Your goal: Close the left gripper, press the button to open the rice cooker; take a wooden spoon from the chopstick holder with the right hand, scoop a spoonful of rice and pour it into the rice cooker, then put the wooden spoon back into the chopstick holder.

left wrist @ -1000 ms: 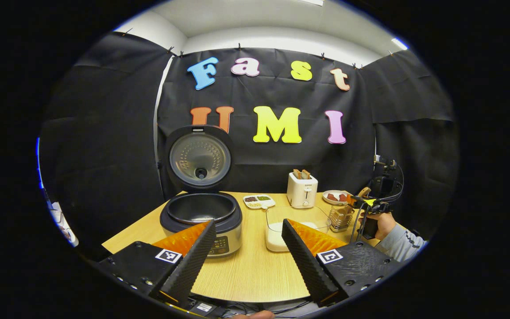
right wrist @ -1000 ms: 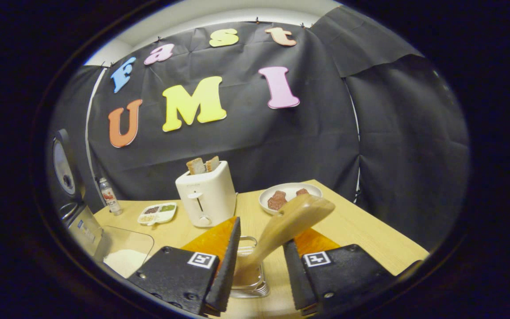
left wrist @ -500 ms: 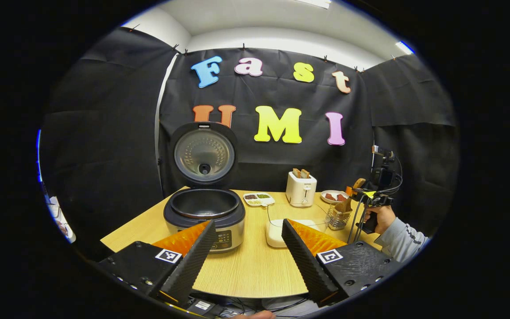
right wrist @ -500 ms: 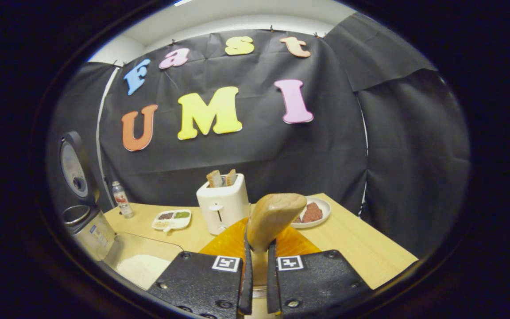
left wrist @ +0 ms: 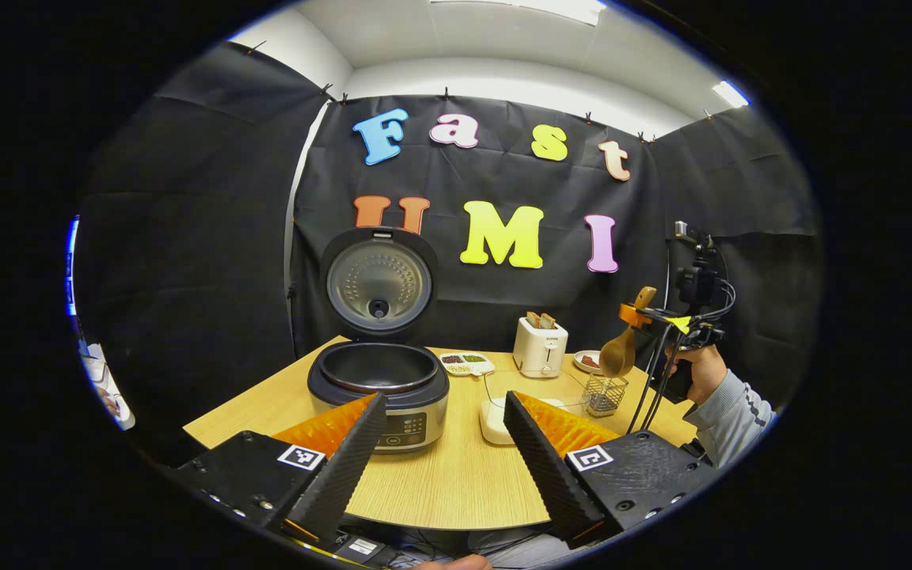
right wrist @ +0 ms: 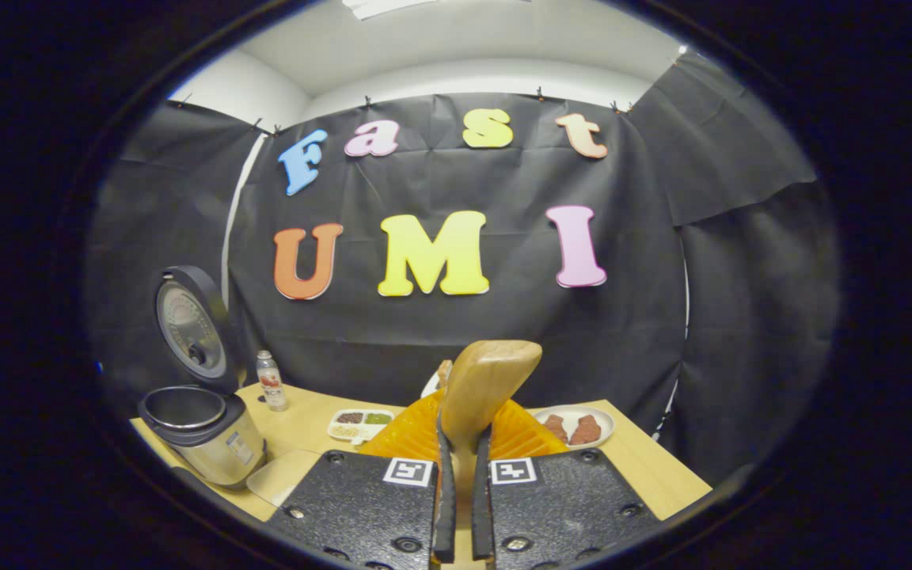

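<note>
One wooden spoon [right wrist: 488,380] has been drawn up clear of the wire chopstick holder [left wrist: 604,393] within the last second, clamped between both fingers of the right gripper [right wrist: 462,507]. Scooping comes next. The rice container [left wrist: 503,412] lies left of the holder, the open rice cooker [left wrist: 381,384] farther left. The left gripper [left wrist: 440,451] is held wide apart, empty, over the table's near edge.

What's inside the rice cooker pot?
The rice cooker stands with its lid up. From the left gripper view, the inner pot looks dark and bare along its far wall. Its bottom is hidden behind the near rim, so rice there cannot be ruled out.
</note>
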Demonstrator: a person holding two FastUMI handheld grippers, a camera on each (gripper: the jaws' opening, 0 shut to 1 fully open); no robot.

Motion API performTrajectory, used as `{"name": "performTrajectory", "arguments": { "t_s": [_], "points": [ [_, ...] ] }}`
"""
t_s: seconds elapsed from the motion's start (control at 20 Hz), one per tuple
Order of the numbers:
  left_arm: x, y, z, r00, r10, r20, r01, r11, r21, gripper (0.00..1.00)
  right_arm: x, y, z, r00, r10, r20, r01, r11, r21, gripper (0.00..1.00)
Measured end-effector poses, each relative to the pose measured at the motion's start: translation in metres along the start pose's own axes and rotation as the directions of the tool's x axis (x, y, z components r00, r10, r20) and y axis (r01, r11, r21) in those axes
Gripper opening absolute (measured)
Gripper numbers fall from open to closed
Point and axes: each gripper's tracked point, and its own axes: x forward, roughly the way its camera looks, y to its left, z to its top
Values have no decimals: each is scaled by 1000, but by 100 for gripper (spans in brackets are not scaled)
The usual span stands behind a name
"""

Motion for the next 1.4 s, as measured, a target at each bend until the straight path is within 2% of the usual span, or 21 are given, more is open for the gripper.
{"name": "performTrajectory", "arguments": {
  "t_s": [0.25, 0.45, 0.65, 0.85, 0.95, 1.0, 1.15, 1.3, 1.4],
  "points": [
    [1, 4, 2, 1000, 0, 11, 1, 1000, -7, 96, 3, 65, -6, 996, 85, 2, -85, 996, -40, 12],
    [1, 7, -5, 1000, 2, -3, -2, 1000, -2, 96, 18, 104, -56, 990, 122, -73, -125, 991, -39, 11],
    [1, 11, -10, 1000, -5, -11, 5, 1000, -6, 96, 36, 103, -102, 984, 86, -155, -91, 996, -25, 11],
    [3, 12, -17, 1000, -19, -24, 18, 1000, -21, 95, 46, 84, -132, 978, 10, -210, -23, 998, -58, 11],
    [3, 10, -19, 999, -26, -30, 25, 999, -35, 94, 45, 85, -139, 975, 26, -222, -33, 999, -28, 11],
    [3, 9, -20, 999, -28, -28, 27, 999, -37, 94, 41, 89, -150, 963, 48, -264, -47, 999, 8, 11],
    [6, 3, -20, 999, -29, -23, 28, 999, -33, 94, 31, 99, -182, 902, 132, -411, -65, 983, 175, 12],
    [7, 1, -22, 999, -26, -27, 26, 1000, -15, 94, 29, 109, -189, 853, 242, -463, -38, 912, 408, 11],
    [6, -1, -23, 999, -25, -33, 25, 1000, -11, 94, 28, 109, -188, 833, 276, -480, -31, 889, 457, 11]
  ]
}}
